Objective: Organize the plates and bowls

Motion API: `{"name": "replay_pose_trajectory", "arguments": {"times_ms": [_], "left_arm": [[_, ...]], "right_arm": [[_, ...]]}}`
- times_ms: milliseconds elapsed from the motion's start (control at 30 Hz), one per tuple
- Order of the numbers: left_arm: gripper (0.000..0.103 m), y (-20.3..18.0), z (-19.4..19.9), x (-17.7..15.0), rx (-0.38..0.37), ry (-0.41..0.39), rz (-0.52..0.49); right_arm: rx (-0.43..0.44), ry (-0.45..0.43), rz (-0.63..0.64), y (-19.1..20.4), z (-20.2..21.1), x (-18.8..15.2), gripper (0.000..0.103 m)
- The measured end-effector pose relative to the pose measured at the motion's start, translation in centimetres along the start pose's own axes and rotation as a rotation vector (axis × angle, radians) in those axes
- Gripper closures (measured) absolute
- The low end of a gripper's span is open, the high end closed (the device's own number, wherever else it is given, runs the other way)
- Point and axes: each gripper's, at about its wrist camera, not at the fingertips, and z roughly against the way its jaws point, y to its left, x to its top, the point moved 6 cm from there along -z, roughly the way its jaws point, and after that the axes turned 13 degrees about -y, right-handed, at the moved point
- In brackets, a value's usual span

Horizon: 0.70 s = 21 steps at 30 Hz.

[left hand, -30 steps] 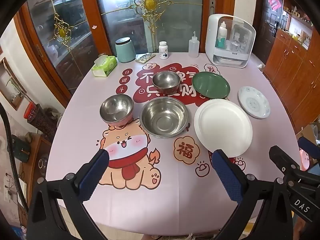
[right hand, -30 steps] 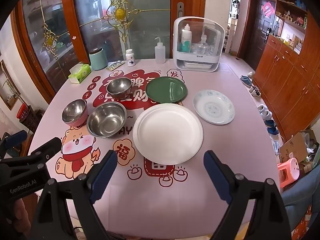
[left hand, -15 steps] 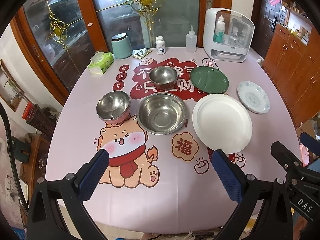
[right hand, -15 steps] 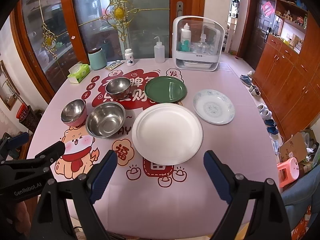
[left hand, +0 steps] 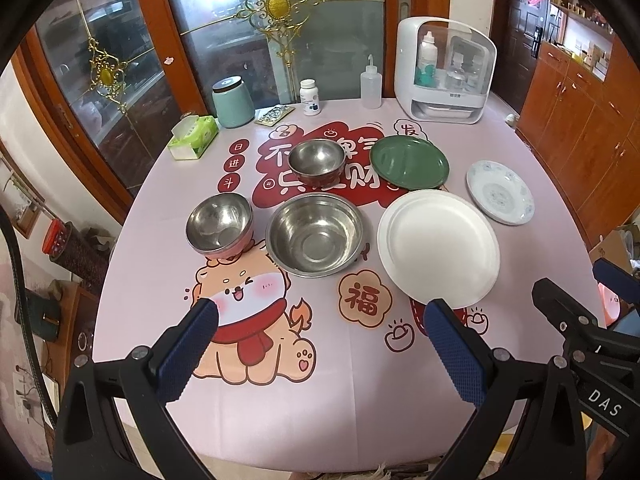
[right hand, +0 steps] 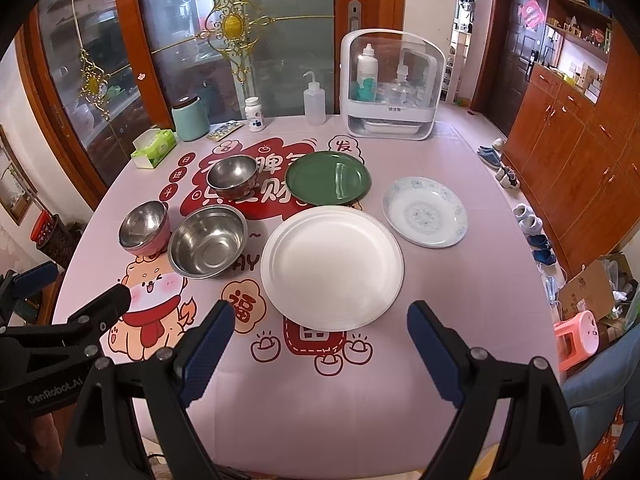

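On the pink table a large steel bowl (left hand: 316, 234) sits in the middle, a steel bowl with a pink outside (left hand: 219, 224) to its left, a small steel bowl (left hand: 316, 159) behind. A large white plate (left hand: 438, 248) lies right of the big bowl, a green plate (left hand: 409, 162) behind it, a blue-patterned white plate (left hand: 500, 192) at the right. The same dishes show in the right wrist view: white plate (right hand: 331, 266), green plate (right hand: 328, 178), patterned plate (right hand: 424, 211), big bowl (right hand: 208, 240). My left gripper (left hand: 320, 350) and right gripper (right hand: 318, 350) are open and empty above the table's near edge.
At the table's far edge stand a white storage box with bottles (left hand: 444, 72), a squeeze bottle (left hand: 370, 86), a pill bottle (left hand: 310, 98), a teal canister (left hand: 233, 102) and a green tissue pack (left hand: 194, 142). Glass doors stand behind; wooden cabinets (right hand: 580, 140) line the right.
Both grippers have drifted slightly; the left view has tilted a little, so the dishes sit slightly higher in frame. Nothing on the table has moved.
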Motion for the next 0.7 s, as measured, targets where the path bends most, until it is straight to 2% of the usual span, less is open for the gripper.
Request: {"name": "replay_pose_trajectory", "arguments": {"times_ms": [700], "left_arm": [[0.001, -0.30, -0.57, -0.32, -0.005, 0.007, 0.000]], "right_arm": [[0.001, 0.003, 0.000, 0.09, -0.18, 0.06, 0.014]]}}
